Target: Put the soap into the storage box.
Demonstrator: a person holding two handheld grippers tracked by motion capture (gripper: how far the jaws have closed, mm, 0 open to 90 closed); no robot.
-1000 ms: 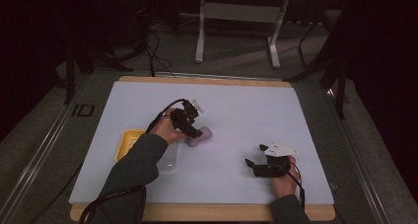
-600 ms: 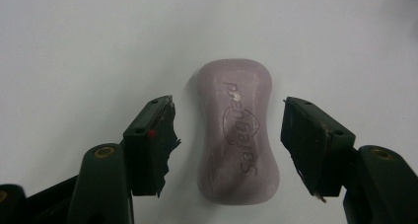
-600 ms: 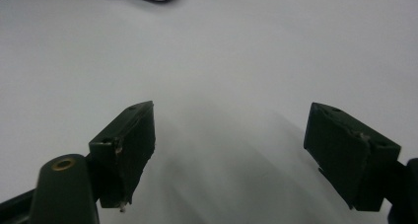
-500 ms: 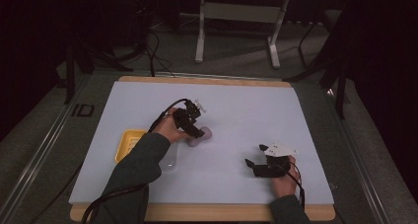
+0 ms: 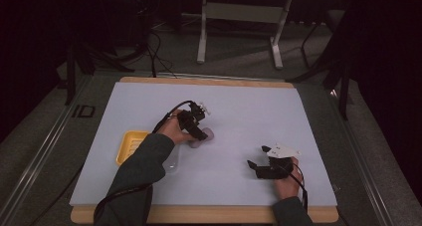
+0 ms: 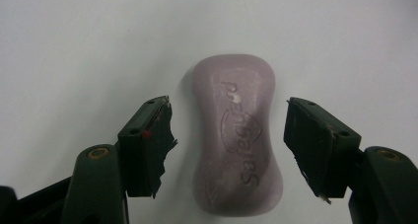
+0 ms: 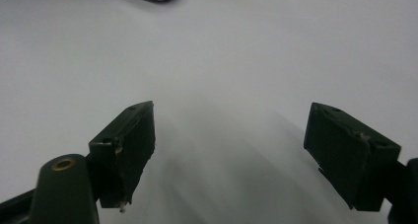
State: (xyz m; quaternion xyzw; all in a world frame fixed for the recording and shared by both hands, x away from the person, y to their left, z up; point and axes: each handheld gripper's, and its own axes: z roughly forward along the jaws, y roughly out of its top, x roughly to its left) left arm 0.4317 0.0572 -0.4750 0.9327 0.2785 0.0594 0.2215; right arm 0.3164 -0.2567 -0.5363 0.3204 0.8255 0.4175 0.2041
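1. The soap bar [image 6: 237, 135] lies flat on the white table [image 5: 249, 111], stamped side up, a little right of the yellow soap dish [image 5: 130, 146] and not in it
2. The left gripper [image 6: 229, 135] hangs right over the soap, jaws either side of its narrow waist. They've just been opening, and there's a clear gap on both sides, so nothing is clamped
3. If this is a release, I'd lift straight up so a pad doesn't clip the bar and spin it
4. If it's a regrab, keep it centred on the waist and squeeze gently, soap is slippery
5. The right gripper [image 5: 259, 167] sits near the front right of the table, jaws wide apart and empty
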